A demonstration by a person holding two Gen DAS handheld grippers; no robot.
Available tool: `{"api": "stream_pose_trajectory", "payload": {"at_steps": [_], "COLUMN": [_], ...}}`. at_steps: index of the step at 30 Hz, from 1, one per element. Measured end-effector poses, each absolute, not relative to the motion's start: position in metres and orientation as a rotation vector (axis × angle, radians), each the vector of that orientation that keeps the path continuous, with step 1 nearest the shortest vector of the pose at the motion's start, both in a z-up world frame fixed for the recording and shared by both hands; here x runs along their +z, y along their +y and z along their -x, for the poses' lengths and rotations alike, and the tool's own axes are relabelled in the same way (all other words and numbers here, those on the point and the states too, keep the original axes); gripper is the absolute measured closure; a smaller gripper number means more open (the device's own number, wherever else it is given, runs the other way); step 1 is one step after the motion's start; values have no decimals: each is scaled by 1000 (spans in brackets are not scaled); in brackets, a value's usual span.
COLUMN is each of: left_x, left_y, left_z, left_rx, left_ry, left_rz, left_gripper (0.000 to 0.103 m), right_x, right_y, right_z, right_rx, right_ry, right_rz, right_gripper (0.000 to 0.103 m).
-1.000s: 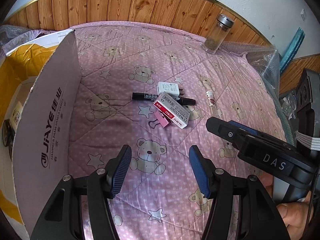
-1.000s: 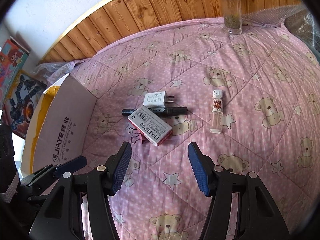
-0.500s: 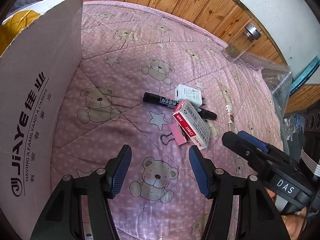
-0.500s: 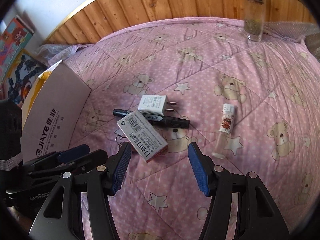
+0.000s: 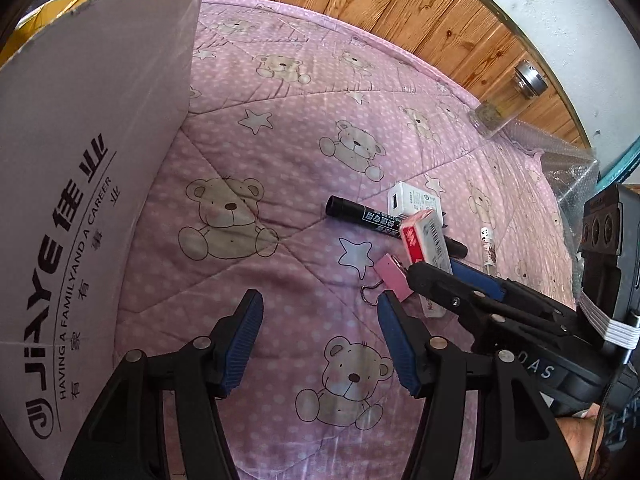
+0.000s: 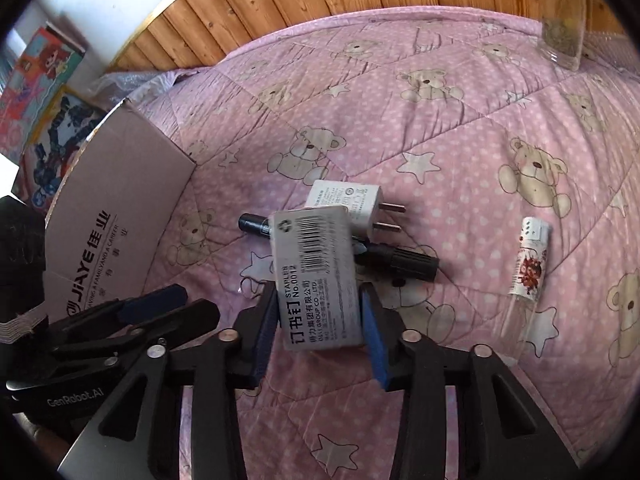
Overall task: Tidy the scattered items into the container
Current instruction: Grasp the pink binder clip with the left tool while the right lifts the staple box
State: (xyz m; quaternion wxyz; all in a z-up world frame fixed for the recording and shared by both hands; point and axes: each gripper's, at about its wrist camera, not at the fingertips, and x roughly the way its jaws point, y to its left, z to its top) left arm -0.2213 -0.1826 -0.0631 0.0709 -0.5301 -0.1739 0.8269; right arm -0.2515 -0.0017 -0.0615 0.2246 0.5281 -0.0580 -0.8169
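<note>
Since half a second ago the right gripper has dropped onto the pile and its blue pads now pinch the staples box, one pad on each long side; the box reads lifted at its near end, though whether it is fully clear of the quilt I cannot tell. The left gripper has slid closer to the items and hangs with its fingers spread wide, nothing between them, low centre of its own frame. Just past its right fingertip lies the pink binder clip, touching the near edge of the held box. Beyond that, mid-frame, the black marker runs under the box, and the white charger plug sits just behind it, prongs pointing right. Well apart at right of the right-wrist frame lies the lighter. Farthest, upper right, stands a glass jar against the wood panelling. The cardboard box, the container, stands open at left of frame. Judgement: first pick is in hand, grasp made, nothing placed yet. Next move calls for raising the staples box clear of marker and clip, carrying it left over the cardboard wall, then releasing inside.
</note>
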Motion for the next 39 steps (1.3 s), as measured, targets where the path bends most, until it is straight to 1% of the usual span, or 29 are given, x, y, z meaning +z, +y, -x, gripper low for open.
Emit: {"api": "stream_pose_trajectory", "payload": {"at_steps": [4,10,14,16,20,22,23,25,26,29,32,39], "left_x": [-65,-68,-70,-71,-73,-74,-74,-75,-76,-76,-74,-65], "left_y": [-172,-146,-124,-115,-108,-104,-101,-94,-93,-97,-106,-115], "left_z": [226,240,249,252,253,248,245,239,238,238,238,230], "left_rx": [2468,2423,2418,2440,2464,2461,2475,2507,2508,2485,2452,2425], "left_ry": [-498,-469,-378,-319,-284,-236,-189,-80,-51,-89,-170,-253], "left_rz": [1568,1525,1496,1470,1413,1392,1376,1346,1336,1316,1315,1303], "left_gripper": [42,42,42,40,39,39,43,56,73,80,80,80], "right_x": [-62,-55,-62,-65,-66,-67,-67,-66,-66,-64,-66,-65], "right_y": [19,56,67,69,78,82,83,82,82,82,82,80], "right_z": [248,244,242,242,236,233,231,228,227,222,219,216], "right_rx": [-2300,-2383,-2395,-2396,-2404,-2404,-2407,-2413,-2413,-2417,-2416,-2412], "right_ry": [-230,-385,-414,-421,-472,-503,-503,-497,-496,-488,-489,-493], "right_rz": [-1468,-1460,-1497,-1506,-1492,-1490,-1490,-1494,-1497,-1497,-1499,-1493], "right_gripper": [63,63,63,63,63,63,63,63,63,63,63,63]}}
